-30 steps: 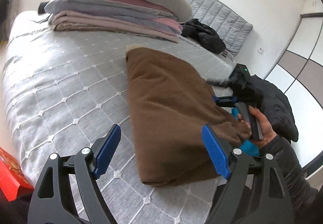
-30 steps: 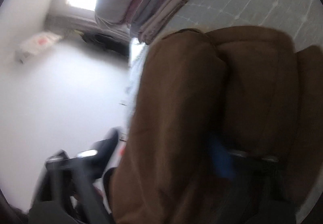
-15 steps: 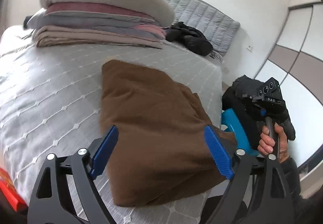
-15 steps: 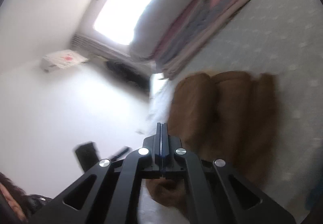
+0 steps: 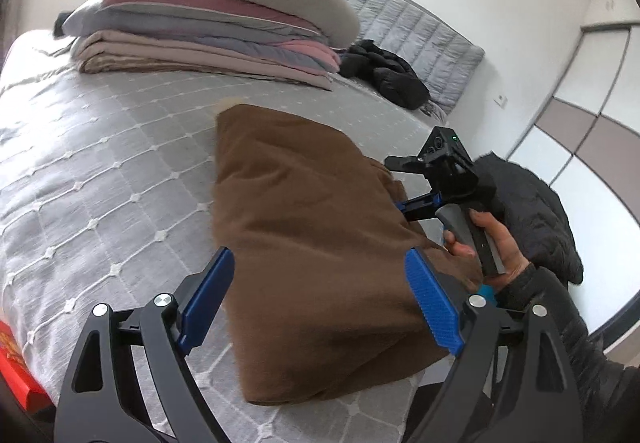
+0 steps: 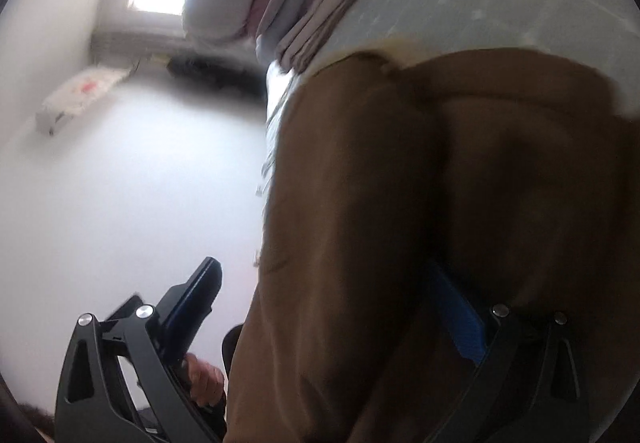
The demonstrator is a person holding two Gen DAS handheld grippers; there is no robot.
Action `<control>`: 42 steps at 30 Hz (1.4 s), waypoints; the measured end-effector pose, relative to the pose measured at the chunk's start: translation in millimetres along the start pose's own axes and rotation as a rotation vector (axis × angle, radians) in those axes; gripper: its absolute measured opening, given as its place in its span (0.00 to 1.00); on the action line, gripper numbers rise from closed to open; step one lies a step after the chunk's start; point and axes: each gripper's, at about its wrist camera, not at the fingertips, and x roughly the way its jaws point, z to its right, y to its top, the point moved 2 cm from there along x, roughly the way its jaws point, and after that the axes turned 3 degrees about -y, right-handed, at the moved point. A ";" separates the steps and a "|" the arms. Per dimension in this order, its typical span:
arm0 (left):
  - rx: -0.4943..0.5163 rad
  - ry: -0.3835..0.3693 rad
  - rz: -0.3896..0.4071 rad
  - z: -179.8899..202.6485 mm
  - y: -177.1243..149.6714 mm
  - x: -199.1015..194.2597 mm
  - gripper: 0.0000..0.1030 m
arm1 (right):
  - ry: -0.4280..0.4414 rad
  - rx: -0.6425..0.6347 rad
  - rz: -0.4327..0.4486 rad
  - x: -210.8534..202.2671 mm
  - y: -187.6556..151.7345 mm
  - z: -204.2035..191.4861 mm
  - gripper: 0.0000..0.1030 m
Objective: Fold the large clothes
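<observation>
A folded brown garment (image 5: 304, 227) lies on the grey quilted bed (image 5: 100, 171), its near end by the bed's front edge. My left gripper (image 5: 320, 299) is open, its blue pads on either side of the garment's near end, a little above it. My right gripper (image 5: 404, 209) comes in from the right edge of the garment in the left wrist view. In the right wrist view the brown garment (image 6: 400, 223) fills the space between the open fingers of the right gripper (image 6: 332, 315); one blue pad (image 6: 456, 319) is partly buried in the cloth.
A stack of folded blankets with a pillow on top (image 5: 208, 27) sits at the far side of the bed. A black jacket (image 5: 384, 75) lies by the grey headboard. Another dark jacket (image 5: 532, 211) is at the right, beside the wardrobe doors (image 5: 580, 139). A red object (image 5: 16, 367) is at lower left.
The right gripper was shut and drawn back from the garment half a second ago; now it is open and pushed into the garment's right edge. The left gripper stays open over the near end.
</observation>
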 end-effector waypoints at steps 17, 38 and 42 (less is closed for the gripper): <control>-0.079 -0.013 -0.012 -19.9 5.9 19.9 0.81 | -0.013 -0.114 0.096 -3.3 -8.4 -35.9 0.15; 0.014 -0.173 -0.128 47.3 -8.7 79.2 0.81 | 0.127 0.043 0.285 -109.6 -79.6 29.4 0.93; -0.004 -0.163 -0.101 39.8 -2.9 68.9 0.81 | 0.027 0.034 0.131 -77.6 -37.7 21.0 0.93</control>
